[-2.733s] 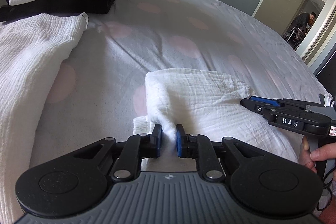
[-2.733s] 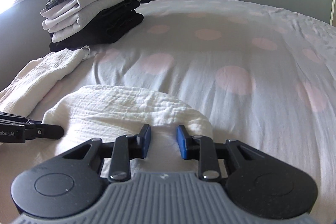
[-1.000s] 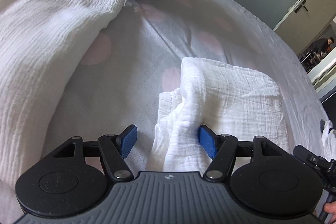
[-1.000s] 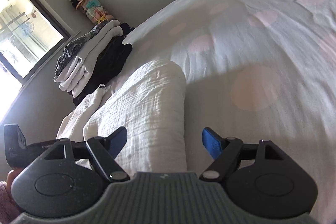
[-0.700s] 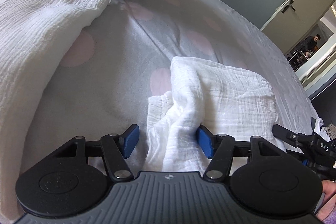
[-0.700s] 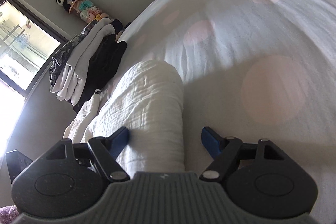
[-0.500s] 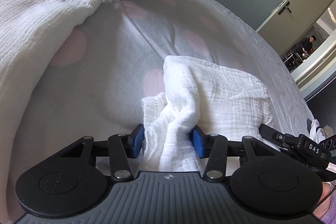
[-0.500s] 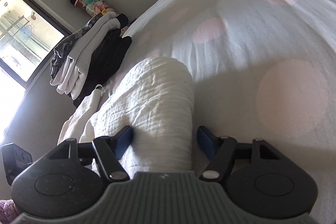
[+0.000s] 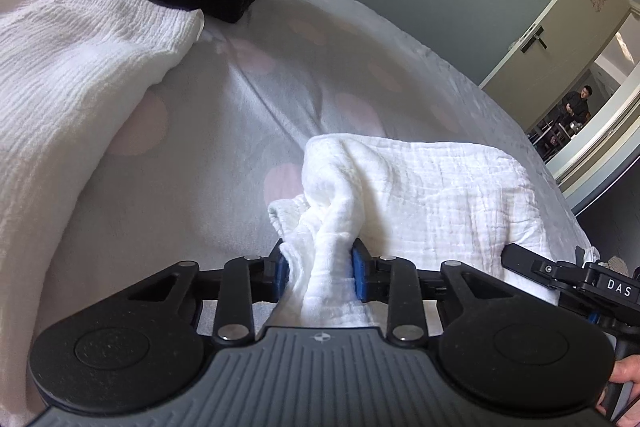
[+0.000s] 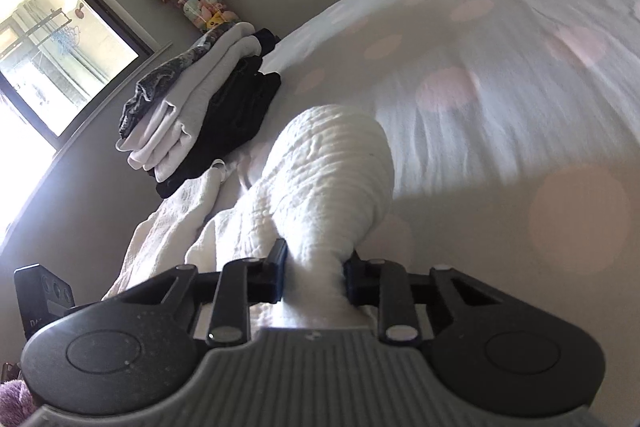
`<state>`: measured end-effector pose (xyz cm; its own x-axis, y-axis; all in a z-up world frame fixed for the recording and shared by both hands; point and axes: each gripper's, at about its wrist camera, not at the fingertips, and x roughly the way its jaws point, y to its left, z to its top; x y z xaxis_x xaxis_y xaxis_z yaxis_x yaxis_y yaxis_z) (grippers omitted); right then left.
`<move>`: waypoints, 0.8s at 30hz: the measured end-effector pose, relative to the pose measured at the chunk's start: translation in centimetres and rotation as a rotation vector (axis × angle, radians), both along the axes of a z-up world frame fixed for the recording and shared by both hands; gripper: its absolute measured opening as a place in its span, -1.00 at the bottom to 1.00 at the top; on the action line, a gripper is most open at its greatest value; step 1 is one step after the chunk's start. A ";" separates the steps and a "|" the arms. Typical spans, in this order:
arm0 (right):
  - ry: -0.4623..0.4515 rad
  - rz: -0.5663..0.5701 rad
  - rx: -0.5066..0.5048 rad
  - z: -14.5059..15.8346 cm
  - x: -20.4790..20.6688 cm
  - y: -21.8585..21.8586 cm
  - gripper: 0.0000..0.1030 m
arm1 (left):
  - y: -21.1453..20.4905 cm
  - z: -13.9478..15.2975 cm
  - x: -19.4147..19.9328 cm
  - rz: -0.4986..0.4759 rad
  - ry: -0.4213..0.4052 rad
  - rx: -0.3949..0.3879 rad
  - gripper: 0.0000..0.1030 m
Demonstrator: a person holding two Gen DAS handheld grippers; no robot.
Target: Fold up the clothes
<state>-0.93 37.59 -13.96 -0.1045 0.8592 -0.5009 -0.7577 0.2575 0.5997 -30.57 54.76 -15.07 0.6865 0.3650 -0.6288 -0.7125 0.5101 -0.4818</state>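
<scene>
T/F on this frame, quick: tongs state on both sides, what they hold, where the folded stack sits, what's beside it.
1. The left tongs are shut on the white muslin garment. True.
2. The right tongs are open and clear of the cloth. False: they pinch a bunched end of the same white muslin garment.
3. The folded stack sits on the bed near the window. True.
4. The stack holds only white items. False: it has light grey pieces over black ones.
5. A second white cloth lies beside the stack. True.
</scene>
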 end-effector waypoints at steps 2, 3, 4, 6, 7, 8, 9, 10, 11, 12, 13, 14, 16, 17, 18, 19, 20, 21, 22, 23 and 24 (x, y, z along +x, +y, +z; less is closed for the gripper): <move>-0.033 0.015 0.018 1.4 -0.6 -0.3 -0.43 | -0.4 1.0 -0.6 0.013 -0.034 0.034 -0.33; -0.046 0.023 0.030 2.2 -0.9 -0.4 -0.43 | -0.6 1.5 -1.0 0.021 -0.054 0.049 -0.33; -0.060 0.031 0.041 3.0 -1.2 -0.5 -0.43 | -0.8 2.1 -1.4 0.032 -0.077 0.066 -0.33; -0.082 0.050 0.062 4.5 -1.7 -0.7 -0.44 | -1.1 3.2 -2.4 0.051 -0.113 0.100 -0.34; -0.092 0.059 0.071 5.2 -2.0 -0.8 -0.44 | -1.3 3.8 -2.9 0.060 -0.126 0.117 -0.34; -0.103 0.070 0.080 5.9 -2.4 -0.8 -0.44 | -1.5 4.5 -3.5 0.070 -0.138 0.134 -0.34; -0.115 0.083 0.089 6.6 -2.8 -0.8 -0.44 | -1.5 5.2 -4.1 0.080 -0.149 0.147 -0.35; -0.126 0.096 0.098 7.3 -3.3 -0.7 -0.44 | -1.6 5.8 -4.7 0.090 -0.160 0.158 -0.35; -0.132 0.109 0.109 7.9 -3.8 -0.6 -0.44 | -1.5 6.6 -5.4 0.101 -0.171 0.166 -0.35; -0.134 0.120 0.121 8.5 -4.3 -0.3 -0.44 | -1.4 7.3 -6.1 0.111 -0.182 0.174 -0.36; -0.137 0.132 0.134 9.1 -4.8 -0.1 -0.44 | -1.3 8.1 -6.9 0.120 -0.189 0.185 -0.36; -0.136 0.143 0.146 9.7 -5.3 0.2 -0.44 | -1.0 9.0 -7.7 0.123 -0.184 0.201 -0.36; -0.120 0.169 0.169 10.8 -6.2 1.4 -0.44 | -0.2 10.8 -9.5 0.128 -0.160 0.236 -0.37; -0.113 0.183 0.180 11.3 -6.7 2.0 -0.44 | 0.2 11.7 -10.3 0.131 -0.145 0.255 -0.37; -0.105 0.197 0.191 11.7 -7.3 2.8 -0.44 | 0.7 12.7 -11.2 0.134 -0.124 0.274 -0.37; -0.097 0.212 0.203 12.1 -8.2 3.6 -0.44 | 1.2 13.7 -12.1 0.137 -0.103 0.294 -0.37; -0.088 0.228 0.214 12.5 -9.0 4.4 -0.44 | 1.8 14.8 -13.0 0.143 -0.083 0.311 -0.37; -0.077 0.244 0.226 12.8 -9.8 5.2 -0.44 | 2.2 15.6 -13.9 0.147 -0.062 0.328 -0.37; -0.062 0.260 0.239 13.0 -10.8 6.2 -0.44 | 2.8 16.5 -14.9 0.150 -0.037 0.344 -0.37; -0.046 0.274 0.248 13.2 -11.7 7.2 -0.44 | 3.3 17.2 -15.7 0.152 -0.011 0.356 -0.37; -0.029 0.285 0.254 13.3 -12.5 8.1 -0.44 | 3.8 17.7 -16.6 0.154 0.015 0.365 -0.37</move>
